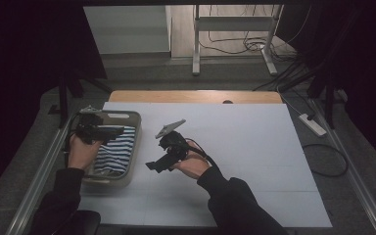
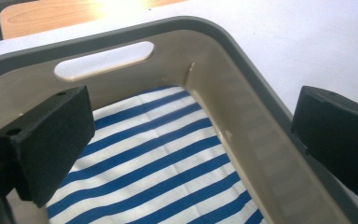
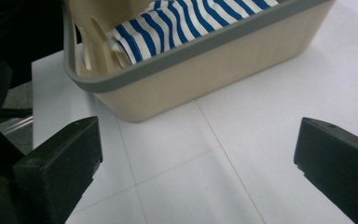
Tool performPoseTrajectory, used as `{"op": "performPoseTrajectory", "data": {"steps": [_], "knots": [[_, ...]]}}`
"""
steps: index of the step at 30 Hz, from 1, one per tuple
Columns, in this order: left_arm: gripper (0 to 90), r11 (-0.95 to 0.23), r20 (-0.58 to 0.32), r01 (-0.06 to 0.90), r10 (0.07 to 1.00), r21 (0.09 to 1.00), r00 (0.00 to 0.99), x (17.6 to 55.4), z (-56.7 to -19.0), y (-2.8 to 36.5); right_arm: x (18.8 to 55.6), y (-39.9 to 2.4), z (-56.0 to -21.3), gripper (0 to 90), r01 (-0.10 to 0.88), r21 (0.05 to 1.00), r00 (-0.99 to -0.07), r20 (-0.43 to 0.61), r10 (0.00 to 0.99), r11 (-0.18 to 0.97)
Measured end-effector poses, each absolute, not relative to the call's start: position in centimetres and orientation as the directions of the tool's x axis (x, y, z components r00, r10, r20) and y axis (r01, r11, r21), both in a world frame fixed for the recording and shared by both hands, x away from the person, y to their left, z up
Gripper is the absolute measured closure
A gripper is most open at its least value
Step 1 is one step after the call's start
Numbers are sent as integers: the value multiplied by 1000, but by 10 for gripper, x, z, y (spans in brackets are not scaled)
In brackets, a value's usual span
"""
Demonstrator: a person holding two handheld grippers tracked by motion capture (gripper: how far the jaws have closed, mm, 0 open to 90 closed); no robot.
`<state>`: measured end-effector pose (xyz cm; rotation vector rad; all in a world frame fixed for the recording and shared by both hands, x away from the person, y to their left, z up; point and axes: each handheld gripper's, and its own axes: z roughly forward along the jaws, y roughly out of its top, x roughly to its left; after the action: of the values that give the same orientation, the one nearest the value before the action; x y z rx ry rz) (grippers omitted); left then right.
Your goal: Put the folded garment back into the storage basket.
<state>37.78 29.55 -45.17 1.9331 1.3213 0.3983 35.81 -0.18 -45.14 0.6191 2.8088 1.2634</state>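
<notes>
Two sets of fingers here, both spread wide with nothing between them. My left gripper (image 1: 108, 131) hangs over the beige basket (image 1: 133, 147) at the left of the white tabletop (image 1: 254, 156), probably because the blue-and-white striped cloth (image 2: 158, 158) lying inside has been let go. It looks flat, with a few soft creases, down on the basket floor. My right gripper (image 1: 152, 166) sits just beside the basket, aimed at its outer wall, clear of it.
</notes>
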Motion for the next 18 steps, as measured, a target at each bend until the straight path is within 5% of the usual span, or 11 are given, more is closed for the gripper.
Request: {"op": "performPoseTrajectory", "data": {"steps": [18], "knots": [[0, -211, -151, 652, 879, 729, 453, 368, -456, 277, 356, -40, -455, 0, 374, 722, -900, 131, 415, 583]]}}
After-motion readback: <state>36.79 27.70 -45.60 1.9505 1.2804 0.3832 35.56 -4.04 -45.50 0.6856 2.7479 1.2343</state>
